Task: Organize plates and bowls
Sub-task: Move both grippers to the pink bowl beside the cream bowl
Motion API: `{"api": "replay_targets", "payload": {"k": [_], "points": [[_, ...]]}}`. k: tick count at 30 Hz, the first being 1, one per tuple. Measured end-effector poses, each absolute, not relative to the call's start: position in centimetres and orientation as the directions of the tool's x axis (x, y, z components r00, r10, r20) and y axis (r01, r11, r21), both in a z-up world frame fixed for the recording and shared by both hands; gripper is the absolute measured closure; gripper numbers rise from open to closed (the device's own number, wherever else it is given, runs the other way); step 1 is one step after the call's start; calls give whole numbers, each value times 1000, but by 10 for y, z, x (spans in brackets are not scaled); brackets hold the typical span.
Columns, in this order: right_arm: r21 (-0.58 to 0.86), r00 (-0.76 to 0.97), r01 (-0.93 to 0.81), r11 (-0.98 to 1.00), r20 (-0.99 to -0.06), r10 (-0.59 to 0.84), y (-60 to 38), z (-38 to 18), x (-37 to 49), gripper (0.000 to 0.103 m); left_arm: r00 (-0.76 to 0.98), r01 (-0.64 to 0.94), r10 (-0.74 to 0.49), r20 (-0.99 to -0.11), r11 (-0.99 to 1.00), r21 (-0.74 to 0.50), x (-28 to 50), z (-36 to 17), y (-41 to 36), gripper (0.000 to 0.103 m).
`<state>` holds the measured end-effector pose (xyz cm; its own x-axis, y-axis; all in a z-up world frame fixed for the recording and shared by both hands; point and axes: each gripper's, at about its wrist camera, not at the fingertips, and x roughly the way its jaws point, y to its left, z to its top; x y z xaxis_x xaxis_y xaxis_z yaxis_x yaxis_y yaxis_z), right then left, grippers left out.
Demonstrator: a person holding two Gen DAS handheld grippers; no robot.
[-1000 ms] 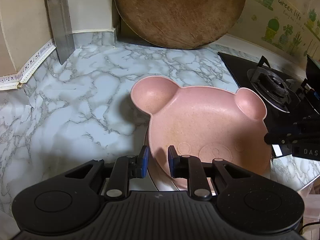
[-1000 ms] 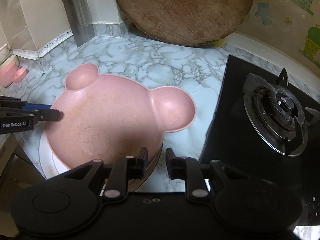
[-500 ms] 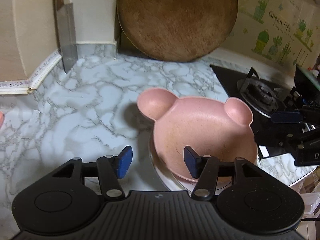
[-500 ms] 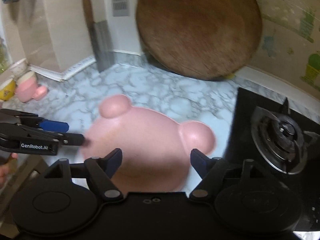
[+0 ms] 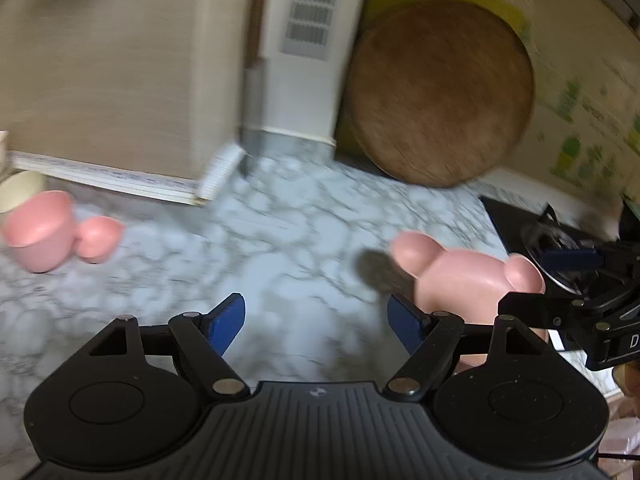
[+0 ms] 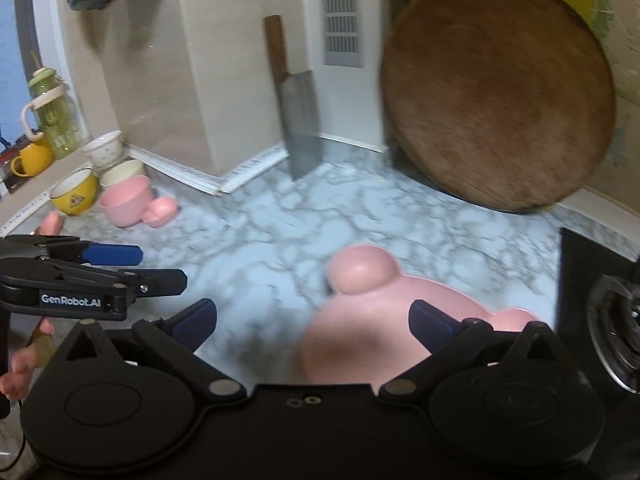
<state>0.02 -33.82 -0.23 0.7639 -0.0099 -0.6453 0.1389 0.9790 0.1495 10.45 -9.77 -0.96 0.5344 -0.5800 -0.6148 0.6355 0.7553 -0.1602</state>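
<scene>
Opening, both tools, left tool point(image 5: 316, 326) and right tool point(image 6: 312, 322), hold nothing; bear plate point(image 6: 384, 320) sits placed ahead on worktop point(image 6: 260, 248); bowls point(image 6: 124, 200) far left remain unsorted.

Before me a marble surface point(image 6: 280, 248) meets beige walls point(image 6: 160, 80); a vent point(image 6: 343, 20), a leaning cleaver point(image 6: 300, 136) and a round board point(image 6: 496, 96) stand behind.
</scene>
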Motion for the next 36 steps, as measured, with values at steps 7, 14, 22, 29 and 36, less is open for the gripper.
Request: {"api": "replay_targets", "payload": {"k": [7, 14, 22, 29, 36], "points": [[170, 766, 75, 983, -641, 53, -302, 7, 29, 0, 610, 561, -520, -598, 816, -138, 114, 3, -52, 25], [155, 762, -22, 988, -636, 117, -267, 14, 66, 0, 685, 457, -435, -585, 881, -120, 126, 11, -13, 25], [138, 745, -117, 983, -643, 179, -237, 16, 125, 0, 740, 320, -323, -590, 940, -114, 154, 12, 26, 25], [157, 718, -168, 973, -657, 230, -218, 11, 202, 0, 758, 217, -213, -617, 974, -70, 202, 7, 39, 25], [153, 692, -233, 960, -668, 274, -194, 4, 275, 1, 747, 105, -123, -654, 992, -66, 264, -10, 54, 25]]}}
